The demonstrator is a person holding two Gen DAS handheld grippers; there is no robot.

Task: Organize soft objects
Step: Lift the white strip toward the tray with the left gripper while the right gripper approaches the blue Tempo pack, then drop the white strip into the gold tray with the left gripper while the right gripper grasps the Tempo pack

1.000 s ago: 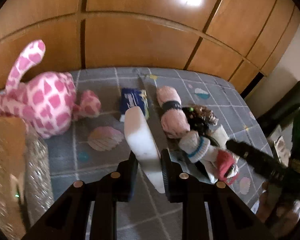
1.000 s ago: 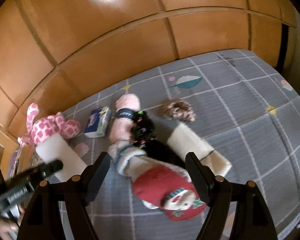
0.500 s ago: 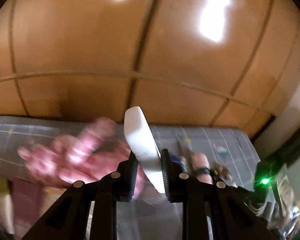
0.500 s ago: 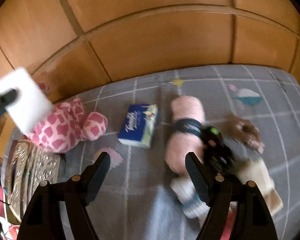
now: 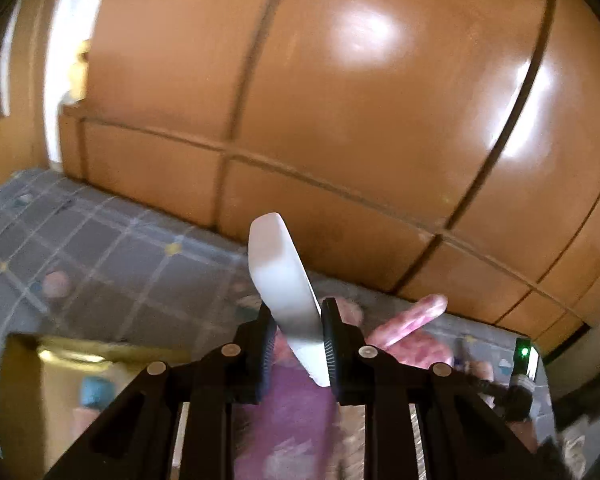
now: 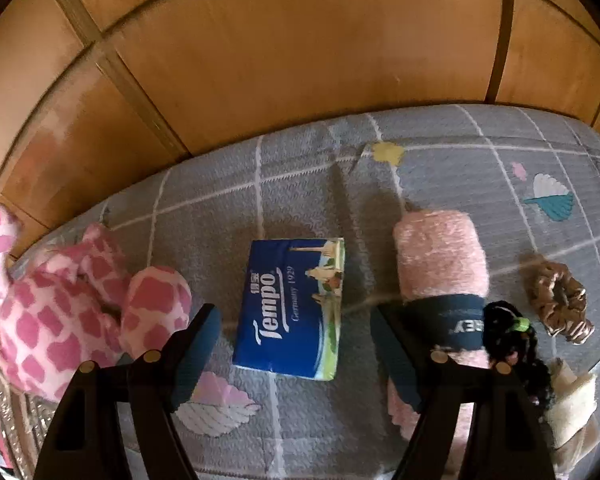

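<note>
L gripper (image 5: 294, 344) clamped on white sponge (image 5: 281, 280), held mid-air over a blurred box (image 5: 40, 376); sponge's long axis runs up and away from the jaws. R gripper (image 6: 296, 354) wide, nothing gripped; Tempo tissue pack (image 6: 290, 308) lies between its fingers on bedspread (image 6: 440, 160), long axis pointing away. Pink plush (image 6: 60, 304) cut off at left.

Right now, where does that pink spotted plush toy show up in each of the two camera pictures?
Left wrist view: the pink spotted plush toy is blurred, low and right of centre, behind the left hand-held gripper, which is clamped on a white sponge.
Right wrist view: it lies at the far left, left of the blue tissue pack.
Shared landmark: the grey checked bed cover below the wooden wall panels.
</note>
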